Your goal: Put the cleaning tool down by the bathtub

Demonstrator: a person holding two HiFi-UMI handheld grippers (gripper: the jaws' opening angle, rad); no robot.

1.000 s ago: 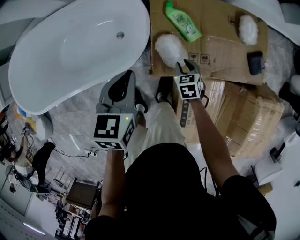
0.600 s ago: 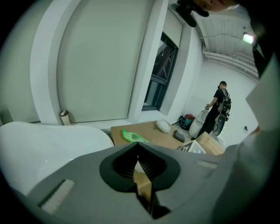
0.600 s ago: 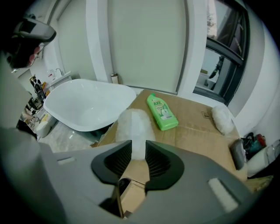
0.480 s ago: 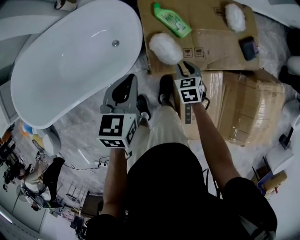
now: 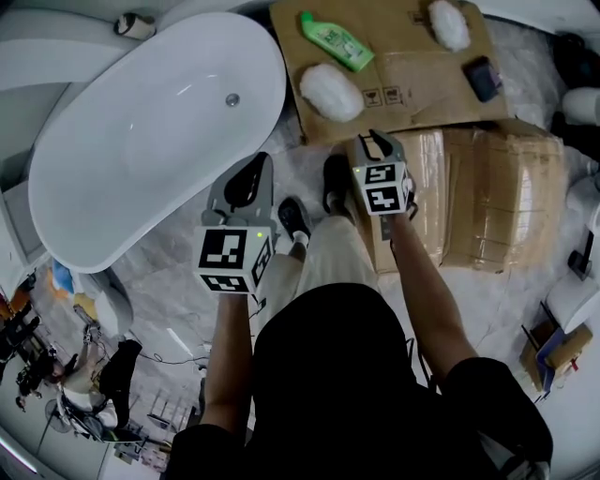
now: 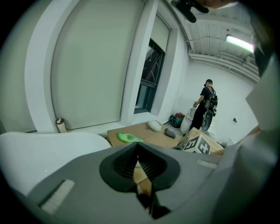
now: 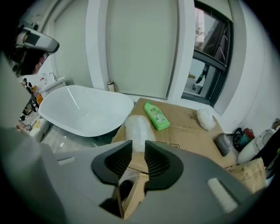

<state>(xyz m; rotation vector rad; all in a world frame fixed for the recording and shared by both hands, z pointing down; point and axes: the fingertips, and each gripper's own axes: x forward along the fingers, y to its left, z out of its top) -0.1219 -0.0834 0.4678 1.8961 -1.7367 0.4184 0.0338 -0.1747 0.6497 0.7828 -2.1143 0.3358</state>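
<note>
A white fluffy cleaning tool (image 5: 331,92) (image 7: 137,129) lies on flattened cardboard (image 5: 412,66) beside the white bathtub (image 5: 112,141) (image 7: 83,109) (image 6: 48,144). My right gripper (image 5: 375,139) (image 7: 138,142) hangs just short of it, its jaws a narrow gap apart with nothing between them. My left gripper (image 5: 253,164) (image 6: 137,145) hovers over the floor near the tub's rim, its jaw tips touching and empty. A second white fluffy pad (image 5: 448,23) (image 7: 204,119) (image 6: 154,125) lies farther back on the cardboard.
A green bottle (image 5: 336,41) (image 7: 156,116) (image 6: 129,138) and a dark block (image 5: 482,78) (image 7: 222,143) also lie on the cardboard. Folded cardboard boxes (image 5: 497,197) sit at the right. The person's shoes (image 5: 295,217) stand on the marble floor. Another person (image 6: 204,107) stands far off.
The head view has swung, so the tub and cardboard sit higher in frame. My right gripper is slightly farther from the fluffy tool. Nothing was taken hold of.
</note>
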